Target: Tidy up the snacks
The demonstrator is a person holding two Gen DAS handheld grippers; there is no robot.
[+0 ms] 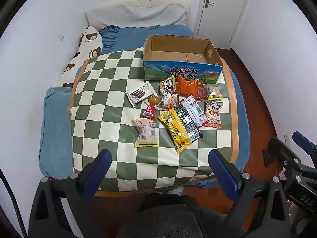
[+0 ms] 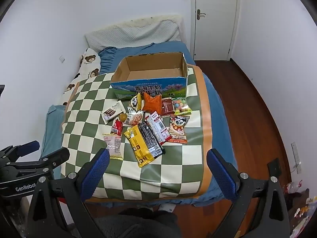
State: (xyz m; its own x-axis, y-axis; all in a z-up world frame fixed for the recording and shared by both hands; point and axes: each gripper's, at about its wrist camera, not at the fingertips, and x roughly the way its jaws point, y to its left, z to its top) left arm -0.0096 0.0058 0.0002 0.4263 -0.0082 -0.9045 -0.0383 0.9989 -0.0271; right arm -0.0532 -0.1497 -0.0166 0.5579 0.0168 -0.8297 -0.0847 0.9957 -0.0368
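An open, empty cardboard milk box [image 1: 182,67] [image 2: 150,85] stands on a green-and-cream checkered mat [image 1: 111,91] [image 2: 89,107] on a bed. In front of it lie several snack packs: a yellow pack [image 1: 175,130] [image 2: 138,146], a pink pack [image 1: 145,131] [image 2: 114,144], a Franzzi biscuit pack [image 1: 139,95] [image 2: 113,112], an orange pack [image 1: 186,87] [image 2: 152,103], a panda pack [image 1: 214,114] [image 2: 178,129]. My left gripper [image 1: 159,170] is open and empty at the mat's near edge. My right gripper [image 2: 158,168] is open and empty, also short of the snacks.
A teddy-bear pillow [image 1: 87,49] [image 2: 87,67] and blue bedding [image 1: 53,123] lie at the left by the wall. A white door [image 1: 221,8] [image 2: 214,17] stands at the back right. Wooden floor [image 2: 247,109] runs along the bed's right side.
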